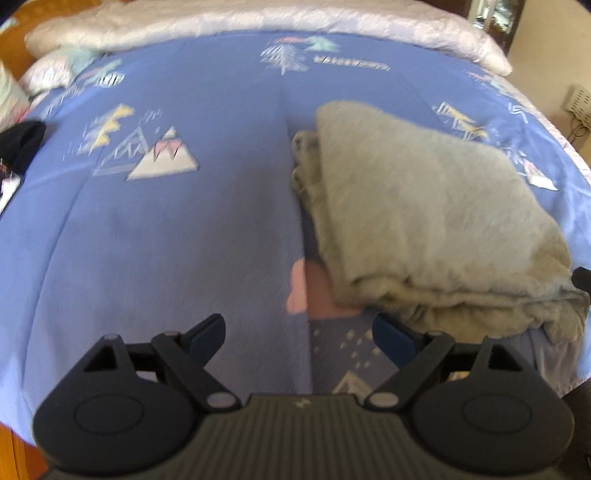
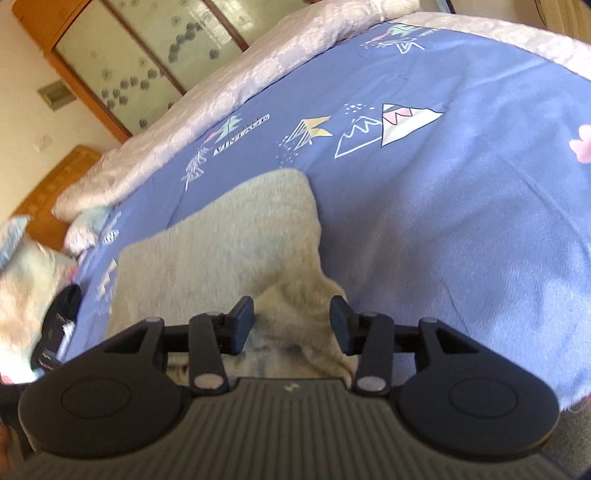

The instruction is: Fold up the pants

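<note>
The grey-beige fleecy pants (image 1: pixel 424 206) lie folded into a thick bundle on the blue patterned bedsheet (image 1: pixel 166 229), right of centre in the left wrist view. My left gripper (image 1: pixel 297 325) hovers over the sheet just left of the bundle's near corner. Its jaws stand wide open with nothing between them. In the right wrist view the same pants (image 2: pixel 221 251) fill the lower middle. My right gripper (image 2: pixel 291 310) is low over their near edge, open, and a hump of the fabric lies between its fingers without being pinched.
A pale pink quilt (image 1: pixel 221 22) is bunched along the bed's far edge, with pillows (image 2: pixel 26 280) at one end. A black item (image 1: pixel 18 144) lies on the sheet's left side. A wooden wardrobe (image 2: pixel 110 55) stands beyond the bed.
</note>
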Tool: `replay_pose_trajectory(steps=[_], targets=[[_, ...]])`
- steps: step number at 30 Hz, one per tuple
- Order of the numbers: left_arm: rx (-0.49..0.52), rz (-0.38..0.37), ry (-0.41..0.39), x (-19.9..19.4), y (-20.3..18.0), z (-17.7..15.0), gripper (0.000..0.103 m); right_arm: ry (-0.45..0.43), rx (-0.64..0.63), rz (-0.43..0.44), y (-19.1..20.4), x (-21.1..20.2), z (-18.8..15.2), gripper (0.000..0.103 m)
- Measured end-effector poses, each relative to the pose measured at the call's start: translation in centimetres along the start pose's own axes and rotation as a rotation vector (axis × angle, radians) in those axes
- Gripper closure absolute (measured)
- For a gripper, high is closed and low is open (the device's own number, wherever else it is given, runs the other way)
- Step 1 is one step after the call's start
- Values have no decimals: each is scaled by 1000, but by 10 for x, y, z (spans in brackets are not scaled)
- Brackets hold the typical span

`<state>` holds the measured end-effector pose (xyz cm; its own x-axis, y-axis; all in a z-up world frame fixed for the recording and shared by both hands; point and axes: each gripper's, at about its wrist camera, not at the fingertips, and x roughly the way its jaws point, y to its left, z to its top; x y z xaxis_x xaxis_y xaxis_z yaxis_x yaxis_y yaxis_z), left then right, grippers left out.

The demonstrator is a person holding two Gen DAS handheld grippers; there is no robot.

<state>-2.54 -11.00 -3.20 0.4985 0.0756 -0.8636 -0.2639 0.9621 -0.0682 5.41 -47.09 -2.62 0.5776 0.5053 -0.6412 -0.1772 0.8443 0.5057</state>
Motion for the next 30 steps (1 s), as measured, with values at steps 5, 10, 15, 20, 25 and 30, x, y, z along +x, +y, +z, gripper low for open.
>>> replay_pose_trajectory(steps=[5,10,15,20,25,30], targets=[[-36,25,46,10,12,-10,13,16,36,-21,-2,9,-12,53],[-26,50,34,9,13,-17,9,0,28,-28,2,8,-18,51],[-19,61,30,9,10,-20,5,-18,10,-32,7,8,-23,47],[-16,64,32,8,10,-21,2,-36,50,-5,3,8,-25,44],[-17,70,34,10,10,-20,0,-68,107,38,-6,6,-30,40],[-17,79,38,12,9,-19,0,-86,120,58,-9,3,-32,37]])
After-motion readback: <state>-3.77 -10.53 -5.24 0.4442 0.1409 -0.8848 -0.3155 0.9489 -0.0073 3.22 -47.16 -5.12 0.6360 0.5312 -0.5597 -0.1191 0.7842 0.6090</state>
